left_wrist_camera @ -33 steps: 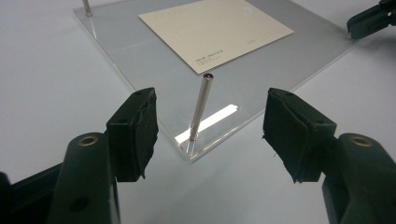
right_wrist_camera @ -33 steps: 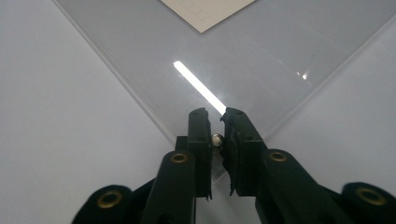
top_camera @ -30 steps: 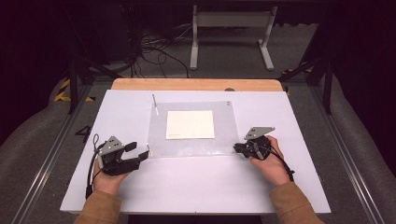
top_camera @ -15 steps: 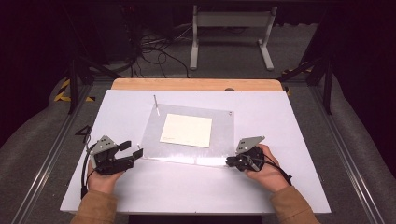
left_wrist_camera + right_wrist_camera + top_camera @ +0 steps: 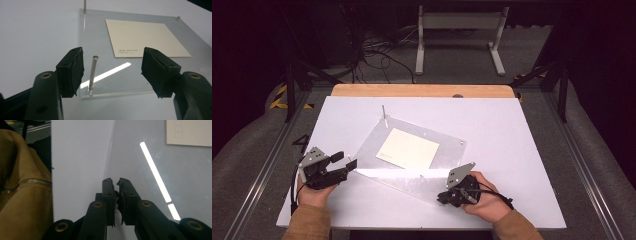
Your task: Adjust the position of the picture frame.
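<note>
White board covers the table (image 5: pixel 522 150), with a strip of bare wood along its far edge. On it lies a clear acrylic plate (image 5: pixel 377 145), turned askew to the table's edges, and on or under it a cream card (image 5: pixel 408 148) with a line of small print near one edge. Thin metal posts stand at the plate's corners; one post (image 5: pixel 93 72) rises between the jaws of the left gripper (image 5: pixel 112 72), which stand apart and clear of it. The right gripper (image 5: pixel 116 188) has its jaws together at the plate's near corner; they seem to pinch a post there, though I cannot make it out for sure. A ceiling light shows as a bright bar on the plate. Beyond the table the room is dark: grey floor, a tangle of cables (image 5: pixel 372 52), a white stand (image 5: pixel 457 35), black frame legs on either side.
</note>
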The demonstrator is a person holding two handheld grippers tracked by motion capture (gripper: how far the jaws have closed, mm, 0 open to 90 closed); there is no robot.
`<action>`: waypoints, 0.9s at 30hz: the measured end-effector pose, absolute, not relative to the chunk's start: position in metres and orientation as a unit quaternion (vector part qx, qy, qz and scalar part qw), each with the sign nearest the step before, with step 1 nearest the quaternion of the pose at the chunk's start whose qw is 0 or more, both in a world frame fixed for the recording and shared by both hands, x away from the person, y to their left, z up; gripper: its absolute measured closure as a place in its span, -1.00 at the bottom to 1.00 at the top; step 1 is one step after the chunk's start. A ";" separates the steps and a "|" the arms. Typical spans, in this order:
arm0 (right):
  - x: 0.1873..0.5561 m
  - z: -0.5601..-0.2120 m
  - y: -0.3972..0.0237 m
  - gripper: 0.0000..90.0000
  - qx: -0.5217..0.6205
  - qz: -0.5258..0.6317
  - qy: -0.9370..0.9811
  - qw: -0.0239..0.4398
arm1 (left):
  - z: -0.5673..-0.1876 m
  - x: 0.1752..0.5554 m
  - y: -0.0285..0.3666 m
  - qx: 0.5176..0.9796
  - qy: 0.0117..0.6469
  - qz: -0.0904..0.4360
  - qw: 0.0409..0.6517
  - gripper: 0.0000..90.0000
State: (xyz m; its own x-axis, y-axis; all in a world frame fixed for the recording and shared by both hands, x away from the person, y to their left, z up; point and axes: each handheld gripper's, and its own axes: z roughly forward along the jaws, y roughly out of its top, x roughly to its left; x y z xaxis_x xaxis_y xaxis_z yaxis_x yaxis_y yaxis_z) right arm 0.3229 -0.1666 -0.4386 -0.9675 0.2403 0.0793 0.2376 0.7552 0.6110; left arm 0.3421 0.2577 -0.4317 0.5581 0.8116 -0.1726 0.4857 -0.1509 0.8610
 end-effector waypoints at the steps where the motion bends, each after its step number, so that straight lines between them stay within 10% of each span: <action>1: 0.319 -0.439 -0.162 0.84 0.118 0.327 0.938 -0.004 | -0.432 0.342 0.258 0.740 0.439 0.170 0.479 -0.23; 16: 0.308 -0.442 -0.145 0.75 0.108 0.360 0.926 -0.034 | -0.446 0.351 0.266 0.742 0.494 0.176 0.418 -0.12; 23: 0.310 -0.441 -0.149 0.77 0.119 0.370 0.921 -0.030 | -0.452 0.359 0.256 0.763 0.480 0.191 0.388 0.78; 27: 0.309 -0.442 -0.149 0.89 0.115 0.372 0.920 -0.040 | -0.451 0.363 0.255 0.765 0.480 0.190 0.386 0.85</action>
State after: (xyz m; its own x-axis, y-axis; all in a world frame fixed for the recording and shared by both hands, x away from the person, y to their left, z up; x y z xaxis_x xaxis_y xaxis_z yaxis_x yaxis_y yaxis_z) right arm 0.3092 -0.1485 -0.4422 -0.9702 0.1829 0.1591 0.2421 0.6968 0.6752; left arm 0.3628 0.2553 -0.4509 0.4674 0.8805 -0.0787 0.5869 -0.2425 0.7725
